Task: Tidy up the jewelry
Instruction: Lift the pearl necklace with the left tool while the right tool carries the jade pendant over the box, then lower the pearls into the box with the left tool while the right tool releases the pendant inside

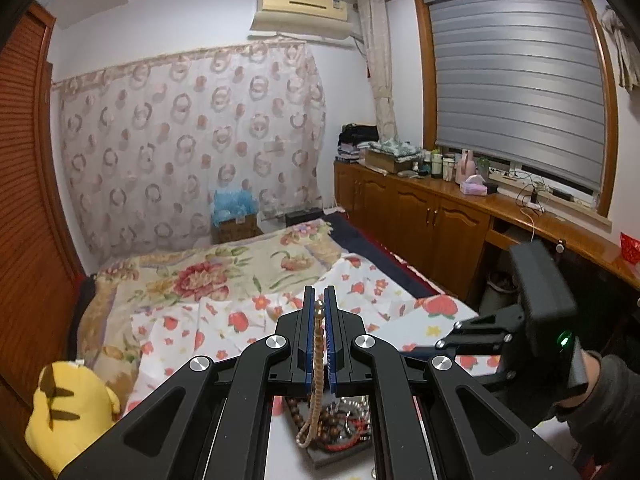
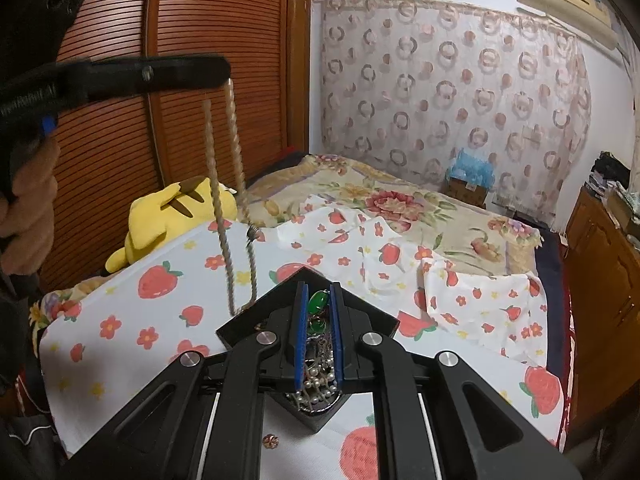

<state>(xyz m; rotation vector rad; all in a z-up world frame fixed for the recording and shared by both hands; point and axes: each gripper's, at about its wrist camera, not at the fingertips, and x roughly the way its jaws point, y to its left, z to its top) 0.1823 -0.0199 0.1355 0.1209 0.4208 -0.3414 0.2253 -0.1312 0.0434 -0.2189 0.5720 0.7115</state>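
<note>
My left gripper [image 1: 319, 300] is clamped on a pale beaded necklace [image 1: 317, 364], small round beads pinched between the blue ribbed pads [image 1: 308, 336]. Its strands hang down to the black square tray [image 2: 360, 316] on the strawberry-print sheet [image 2: 168, 280]. My right gripper [image 2: 319, 304] sits low over the tray, fingers narrow, amid tangled pearls [image 2: 316, 388] and glossy green stones [image 2: 318, 302]; whether it grips anything I cannot tell.

The jewelry tray [image 2: 308, 280] sits on the bed sheet [image 2: 480, 292], with the plush toy [image 2: 168, 216] at its ten o'clock and the wardrobe [image 2: 180, 20] behind that.
</note>
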